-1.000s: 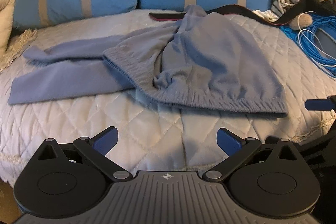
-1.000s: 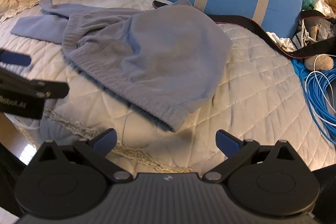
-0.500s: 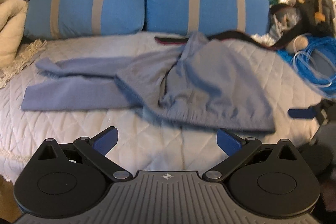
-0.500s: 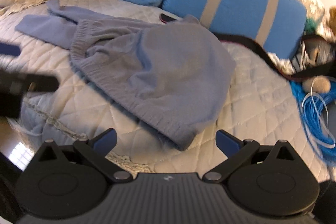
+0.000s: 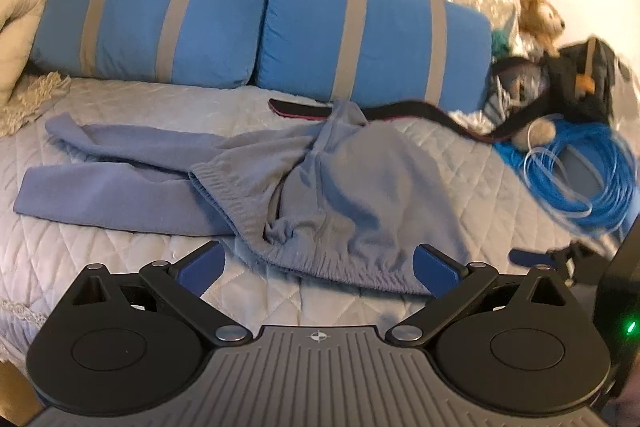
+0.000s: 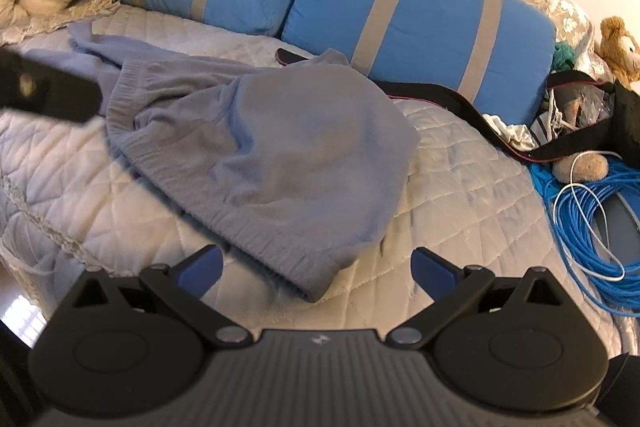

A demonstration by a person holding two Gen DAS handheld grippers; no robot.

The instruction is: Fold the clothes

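**Sweater rumpled on the bed, both grippers empty**

A quilted bed point(image 5: 120, 251) fills the scene. Two blue pillows point(image 5: 160, 23) with tan stripes lie along its far side. The gray-blue sweater point(image 5: 340, 187) is crumpled mid-bed, sleeves trailing left, ribbed hem nearest. A coil of blue cable point(image 5: 592, 163) sits at the right, a black strap point(image 6: 440, 99) just beyond the sweater. The left gripper point(image 5: 318, 267) and right gripper point(image 6: 316, 267) hang near the hem, jaws spread wide, grasping nothing. No writing is readable.

Both wrist cams low over bed point(image 5: 120, 251), sharing sweater point(image 5: 360, 187), pillows point(image 6: 420, 23).
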